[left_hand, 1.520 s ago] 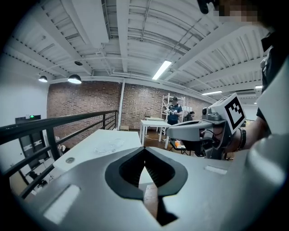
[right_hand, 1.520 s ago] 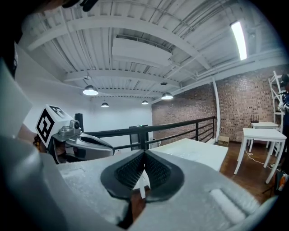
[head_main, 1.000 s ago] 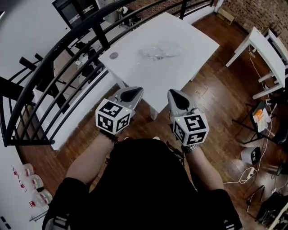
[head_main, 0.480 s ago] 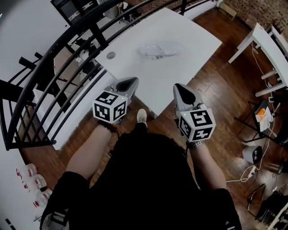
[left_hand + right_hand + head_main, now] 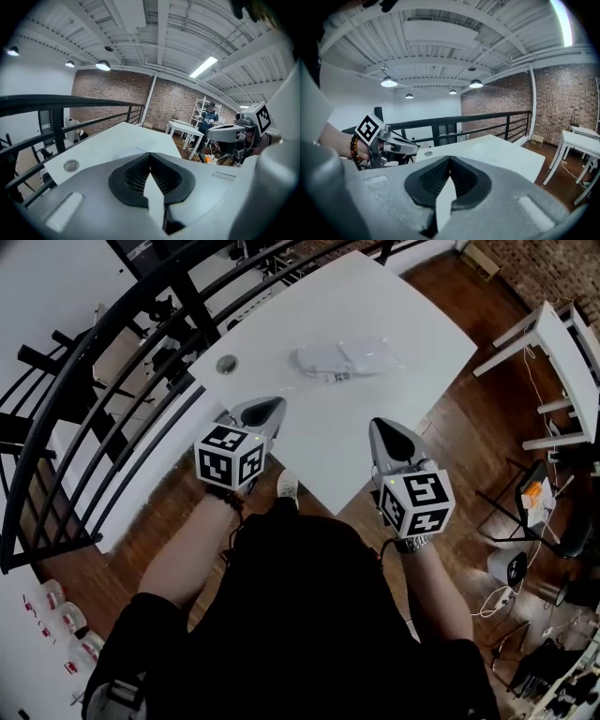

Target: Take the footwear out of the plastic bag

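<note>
White bench (image 5: 394,306) by black railing (image 5: 70,101) | bag (image 5: 361,354) mid-bench, footwear (image 5: 321,360) inside, well apart from both tools | your left hand-held gripper (image 5: 274,404): jaws together, empty | your right hand-held gripper (image 5: 379,425): jaws together, empty

I can read no word, number or brand name anywhere. The cube (image 5: 230,457) on my left gripper (image 5: 264,413) and the cube (image 5: 418,503) on my right gripper (image 5: 388,439), both at the near edge of the white table (image 5: 375,296), carry only black-and-white square patterns, no letters.

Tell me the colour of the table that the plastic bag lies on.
White; the table shows best in the head view.
</note>
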Demonstrator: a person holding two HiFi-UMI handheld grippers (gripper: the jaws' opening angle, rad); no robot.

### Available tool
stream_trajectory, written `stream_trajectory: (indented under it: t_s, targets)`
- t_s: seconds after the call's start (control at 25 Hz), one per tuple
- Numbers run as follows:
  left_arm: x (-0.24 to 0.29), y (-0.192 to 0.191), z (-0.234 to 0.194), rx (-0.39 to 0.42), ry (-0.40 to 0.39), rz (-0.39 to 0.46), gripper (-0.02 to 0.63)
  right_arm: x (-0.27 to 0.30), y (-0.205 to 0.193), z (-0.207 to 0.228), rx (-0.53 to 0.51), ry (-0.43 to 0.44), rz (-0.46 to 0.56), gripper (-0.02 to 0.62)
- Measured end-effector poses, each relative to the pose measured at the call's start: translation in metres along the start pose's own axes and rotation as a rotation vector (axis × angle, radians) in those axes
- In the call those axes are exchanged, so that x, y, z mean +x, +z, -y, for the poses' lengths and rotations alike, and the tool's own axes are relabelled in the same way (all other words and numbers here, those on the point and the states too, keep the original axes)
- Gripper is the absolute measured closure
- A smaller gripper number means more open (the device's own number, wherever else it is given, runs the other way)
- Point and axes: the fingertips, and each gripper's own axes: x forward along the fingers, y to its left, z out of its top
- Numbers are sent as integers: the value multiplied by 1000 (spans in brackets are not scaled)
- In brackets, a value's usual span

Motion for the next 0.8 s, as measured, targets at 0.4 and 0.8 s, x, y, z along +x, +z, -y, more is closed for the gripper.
stream_trajectory:
  t_s: [0.4, 0.8]
  targets:
    - [62, -13, -75, -103, -81, -106, 546, 88, 1, 21, -11, -35, -164, 604]
    - [106, -35, -105, -127, -72, -210, 509, 120, -5, 67, -16, -61, -244, 586]
